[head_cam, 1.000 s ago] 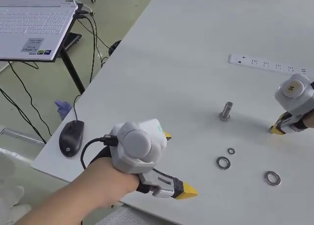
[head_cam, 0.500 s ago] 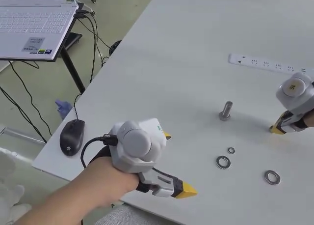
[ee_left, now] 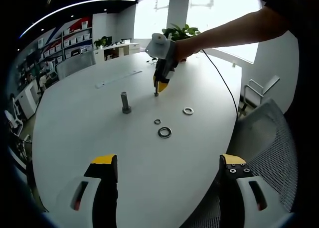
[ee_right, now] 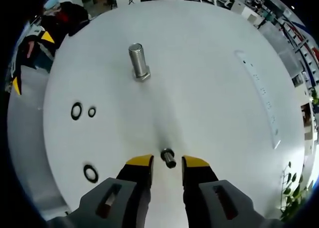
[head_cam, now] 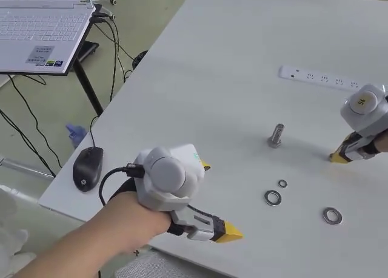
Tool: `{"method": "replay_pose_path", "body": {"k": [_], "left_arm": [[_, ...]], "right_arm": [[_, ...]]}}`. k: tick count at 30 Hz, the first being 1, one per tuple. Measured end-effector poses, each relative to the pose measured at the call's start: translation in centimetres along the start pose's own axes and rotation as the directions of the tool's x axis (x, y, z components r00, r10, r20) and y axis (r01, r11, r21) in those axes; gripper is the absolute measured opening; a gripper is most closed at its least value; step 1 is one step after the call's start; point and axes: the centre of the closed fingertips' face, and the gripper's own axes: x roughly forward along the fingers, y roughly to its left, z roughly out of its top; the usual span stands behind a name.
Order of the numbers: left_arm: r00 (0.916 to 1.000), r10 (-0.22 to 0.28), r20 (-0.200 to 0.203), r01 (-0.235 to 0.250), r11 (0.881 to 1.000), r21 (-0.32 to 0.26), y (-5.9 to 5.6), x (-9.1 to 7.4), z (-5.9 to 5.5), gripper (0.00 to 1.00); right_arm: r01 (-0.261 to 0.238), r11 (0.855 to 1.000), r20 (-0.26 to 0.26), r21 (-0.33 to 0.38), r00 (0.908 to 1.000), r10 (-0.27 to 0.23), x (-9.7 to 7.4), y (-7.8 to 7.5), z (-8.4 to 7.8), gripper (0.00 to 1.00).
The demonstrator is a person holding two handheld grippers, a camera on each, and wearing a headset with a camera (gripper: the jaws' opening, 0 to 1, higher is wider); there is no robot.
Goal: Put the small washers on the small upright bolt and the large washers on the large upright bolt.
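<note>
Office — laptop [head_cam: 39, 26], mouse [head_cam: 88, 167], long white table [head_cam: 212, 96].

- Table [head_cam: 212, 77]: smooth, matt white.
- Bolt [head_cam: 276, 135]: grey metal, dull sheen.
- Washers [head_cam: 273, 198]: bright, glossy metal.
- Mouse [head_cam: 88, 167]: black plastic, slightly glossy.
</note>
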Motion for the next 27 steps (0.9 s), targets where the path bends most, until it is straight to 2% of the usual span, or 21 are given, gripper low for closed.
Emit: {"method": "replay_pose_path", "body": {"k": [5,11,27], "left_arm": [[1.0000,0.002,-0.001,-0.002,1.000,0.006,-0.1,-0.1,0.0,0.84],[1.0000,0.004,0.001,-0.004,1.000,0.007,-0.2,-0.3,0.0,0.84],[1.0000,0.000,0.008,0.000,1.000,0.016,-0.5,-0.6,0.4,0.85]], "right_arm": [[-0.002,1.000,0.005,0.003,1.0000,0.002,-0.9,0.2,0.2,0.29],[0.012,1.000,0.034,0.005,0.9993,-0.012,-2.8,0.2,1.0,0.31],[0.018,0.999,0.065,-0.028,0.9978,-0.016,-5.3,2.6,1.4,0.32]]}}
